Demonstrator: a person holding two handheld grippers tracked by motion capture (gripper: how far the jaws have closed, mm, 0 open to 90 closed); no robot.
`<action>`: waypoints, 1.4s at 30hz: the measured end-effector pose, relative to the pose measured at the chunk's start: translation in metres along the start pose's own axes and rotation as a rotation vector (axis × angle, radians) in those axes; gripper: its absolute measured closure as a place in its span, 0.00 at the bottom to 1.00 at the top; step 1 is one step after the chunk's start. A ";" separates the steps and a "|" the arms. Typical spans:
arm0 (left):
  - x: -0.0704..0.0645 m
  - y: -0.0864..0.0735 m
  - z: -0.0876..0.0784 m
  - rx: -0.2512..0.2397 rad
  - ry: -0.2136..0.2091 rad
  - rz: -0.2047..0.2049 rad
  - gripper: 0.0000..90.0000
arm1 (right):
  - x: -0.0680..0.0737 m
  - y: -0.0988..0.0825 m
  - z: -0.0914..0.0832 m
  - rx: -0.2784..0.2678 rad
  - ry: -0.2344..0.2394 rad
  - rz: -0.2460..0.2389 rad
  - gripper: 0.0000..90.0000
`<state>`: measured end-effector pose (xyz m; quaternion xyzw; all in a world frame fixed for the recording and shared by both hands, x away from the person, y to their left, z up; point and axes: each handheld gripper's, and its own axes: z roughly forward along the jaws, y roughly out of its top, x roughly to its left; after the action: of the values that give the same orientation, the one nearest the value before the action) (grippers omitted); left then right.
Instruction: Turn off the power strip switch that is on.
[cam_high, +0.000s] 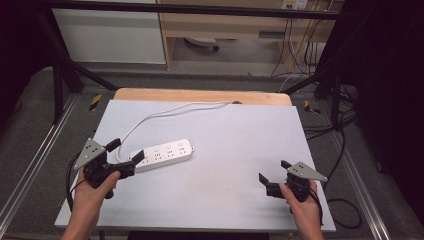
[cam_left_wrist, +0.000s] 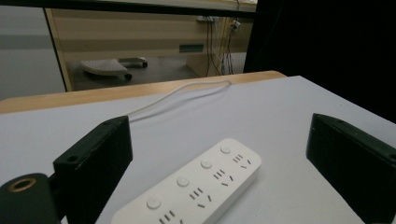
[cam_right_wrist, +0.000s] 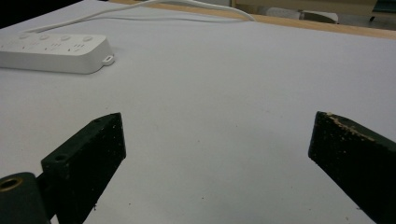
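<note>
Grey mat (cam_high: 225, 165) — power strip (cam_high: 165, 154) lies left-right, slightly tilted.

The power strip (cam_high: 164, 155) is lying left of centre on the table (cam_high: 240, 150), its cord (cam_high: 165, 112) trailing toward the far edge.

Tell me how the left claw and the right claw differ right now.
The left claw sits at the end of the white power strip, which lies between its jaws; the right claw is over bare table, far from the strip. Both are open and hold nothing.
</note>
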<state>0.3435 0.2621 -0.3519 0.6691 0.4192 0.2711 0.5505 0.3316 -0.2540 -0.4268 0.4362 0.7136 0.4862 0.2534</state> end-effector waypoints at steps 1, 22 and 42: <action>0.000 0.002 0.003 0.001 0.000 0.002 0.08 | 0.000 0.000 0.000 0.001 0.000 0.001 0.04; 0.006 0.016 0.057 0.022 0.011 0.022 0.08 | 0.000 -0.001 0.000 0.006 -0.007 -0.007 0.04; 0.017 0.004 0.090 0.086 0.022 -0.009 0.19 | -0.001 -0.002 0.002 0.019 -0.008 0.002 0.04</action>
<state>0.4270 0.2314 -0.3721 0.6874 0.4393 0.2576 0.5178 0.3325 -0.2543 -0.4296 0.4413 0.7167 0.4778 0.2515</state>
